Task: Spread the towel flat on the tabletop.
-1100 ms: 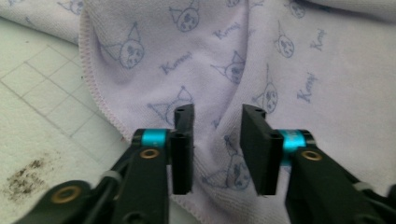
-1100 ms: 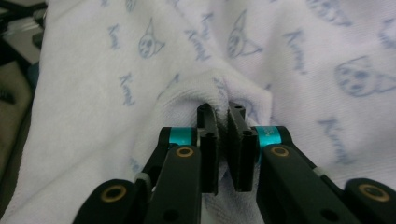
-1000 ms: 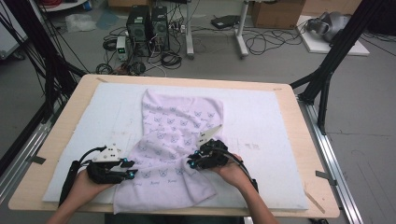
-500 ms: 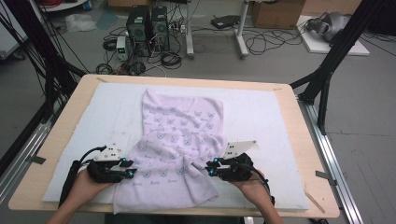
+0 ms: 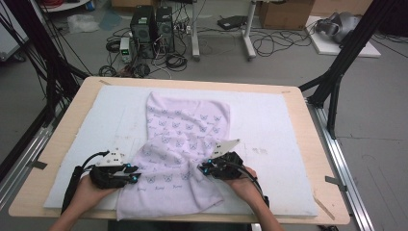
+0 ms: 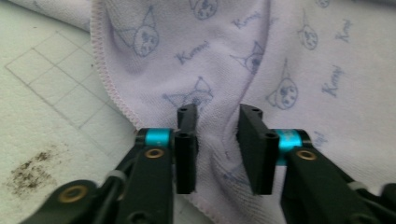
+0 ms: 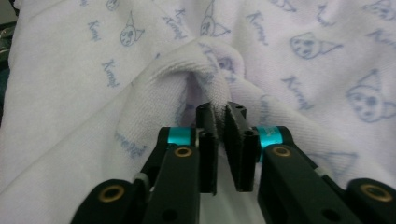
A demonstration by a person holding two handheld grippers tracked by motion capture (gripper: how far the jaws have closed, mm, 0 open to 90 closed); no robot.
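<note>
Fingers of the right gripper (image 7: pixel 220 122) pinch a towel (image 5: pixel 185 144) fold at 5 o'clock; left gripper (image 6: pixel 217 135) narrowly parted astride its edge, folding barely begun.

Grey floor (image 5: pixel 288 62) behind the wooden table (image 5: pixel 317 159), which carries a white gridded mat (image 5: pixel 274 125). Two black computer towers (image 5: pixel 153 26) stand on the floor amid tangled cables (image 5: pixel 269 45). White desk legs (image 5: pixel 249 29) farther back, a cardboard box (image 5: pixel 286 12) beside them. Black frame struts (image 5: pixel 344 57) slant at right, more at left. Metal rail (image 5: pixel 344 168) runs along the table's right side. Even indoor light.
</note>
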